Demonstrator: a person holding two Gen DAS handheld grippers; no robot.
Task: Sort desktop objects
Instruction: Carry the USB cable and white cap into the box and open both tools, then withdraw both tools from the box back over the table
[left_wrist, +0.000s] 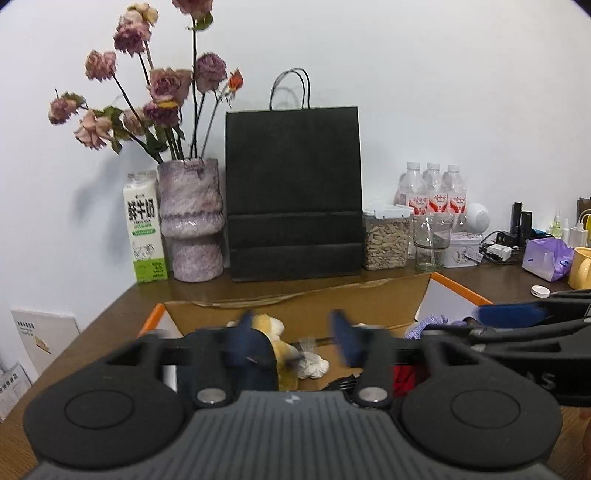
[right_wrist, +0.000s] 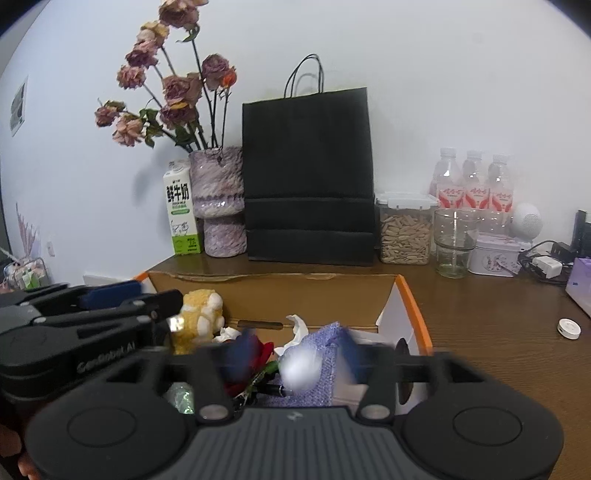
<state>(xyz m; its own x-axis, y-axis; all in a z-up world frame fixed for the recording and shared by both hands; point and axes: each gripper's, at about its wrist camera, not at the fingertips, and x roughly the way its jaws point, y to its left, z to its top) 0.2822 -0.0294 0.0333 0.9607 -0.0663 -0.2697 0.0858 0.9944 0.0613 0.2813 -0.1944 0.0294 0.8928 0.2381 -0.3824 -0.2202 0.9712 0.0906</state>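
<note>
An open cardboard box (left_wrist: 295, 306) with orange-edged flaps (right_wrist: 413, 306) stands on the brown desk. Inside lie a yellow plush toy (right_wrist: 201, 314), crumpled white tissue (left_wrist: 314, 365), a red flower-like thing (right_wrist: 264, 350) and a purple cloth (right_wrist: 328, 339). My left gripper (left_wrist: 295, 336) hangs over the box, open, with the plush and tissue showing beyond its blurred blue fingers (left_wrist: 245, 332). My right gripper (right_wrist: 297, 354) is open over the box's right half. A blurred white round thing (right_wrist: 299, 365) sits between its fingers, touching neither pad. Each gripper shows at the side of the other's view.
Along the wall behind the box stand a milk carton (left_wrist: 146, 229), a purple vase of dried roses (left_wrist: 192, 221), a black paper bag (left_wrist: 293, 192), a seed jar (right_wrist: 404, 229), a glass (right_wrist: 452, 243), water bottles (right_wrist: 472, 184) and a tin (right_wrist: 493, 254). A white cap (right_wrist: 569, 327) lies right.
</note>
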